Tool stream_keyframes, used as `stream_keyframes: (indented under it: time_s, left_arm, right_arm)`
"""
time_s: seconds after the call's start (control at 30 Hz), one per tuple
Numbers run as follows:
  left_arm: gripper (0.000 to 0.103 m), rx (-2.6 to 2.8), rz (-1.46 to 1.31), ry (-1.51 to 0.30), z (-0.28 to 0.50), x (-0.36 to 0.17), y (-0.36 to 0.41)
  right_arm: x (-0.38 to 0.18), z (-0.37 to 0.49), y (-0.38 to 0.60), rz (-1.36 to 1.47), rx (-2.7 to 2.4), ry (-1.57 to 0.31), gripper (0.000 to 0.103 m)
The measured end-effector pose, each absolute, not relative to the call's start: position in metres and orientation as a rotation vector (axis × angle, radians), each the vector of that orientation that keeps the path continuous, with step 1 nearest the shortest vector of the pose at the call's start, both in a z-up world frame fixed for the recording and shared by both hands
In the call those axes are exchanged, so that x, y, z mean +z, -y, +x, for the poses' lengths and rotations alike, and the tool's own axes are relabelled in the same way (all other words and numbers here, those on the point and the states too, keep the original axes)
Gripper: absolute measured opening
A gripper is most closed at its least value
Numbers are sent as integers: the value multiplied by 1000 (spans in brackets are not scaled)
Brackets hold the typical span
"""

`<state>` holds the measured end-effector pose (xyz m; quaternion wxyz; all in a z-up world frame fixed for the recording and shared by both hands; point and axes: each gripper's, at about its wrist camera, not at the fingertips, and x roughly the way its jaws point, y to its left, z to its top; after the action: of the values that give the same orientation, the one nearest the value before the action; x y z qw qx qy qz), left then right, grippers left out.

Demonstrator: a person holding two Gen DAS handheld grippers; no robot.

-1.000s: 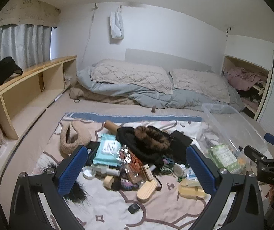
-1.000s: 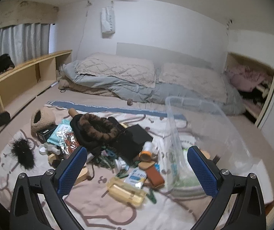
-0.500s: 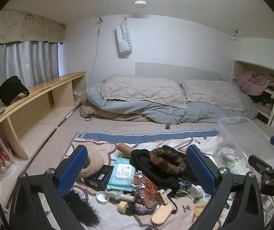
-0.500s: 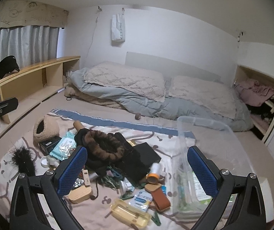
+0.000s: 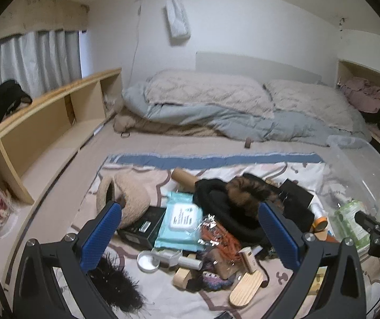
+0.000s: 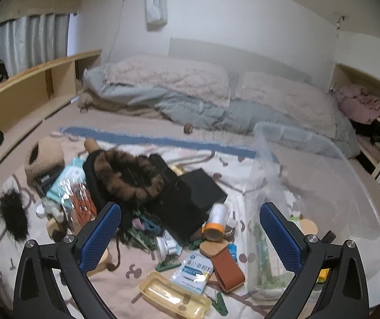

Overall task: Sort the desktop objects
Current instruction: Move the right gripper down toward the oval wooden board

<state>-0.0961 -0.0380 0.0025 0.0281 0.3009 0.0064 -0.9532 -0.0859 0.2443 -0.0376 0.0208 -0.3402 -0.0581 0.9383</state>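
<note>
Between the wide-apart left jaws lies the wipes pack (image 5: 180, 223).

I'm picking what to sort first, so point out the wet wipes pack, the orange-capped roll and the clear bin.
wet wipes pack (image 5: 182, 222), left wrist view, its white label.
orange-capped roll (image 6: 215, 223), right wrist view, its side.
clear bin (image 6: 296, 138), right wrist view, its far rim.

Print is present on the wipes pack (image 5: 182, 219), black box (image 5: 142, 226) and white-blue sachet (image 6: 193, 271); none of it is legible.
</note>
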Motion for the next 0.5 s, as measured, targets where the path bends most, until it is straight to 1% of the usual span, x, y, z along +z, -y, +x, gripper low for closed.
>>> stream_keyframes:
  time_s: [0.17, 0.3, 0.5]
  left_arm:
    - [103, -2897, 1028, -72, -99, -9, 51]
    - [103, -2880, 1075, -113, -97, -14, 61]
    - [103, -2875, 1135, -102, -100, -23, 59]
  right_arm:
    - [-66, -98, -232, -1266, 2916, 198, 103]
    - [-85, -108, -218, -1382, 2884, 226, 103]
    - [-121, -134, -212, -1645, 2800, 41, 103]
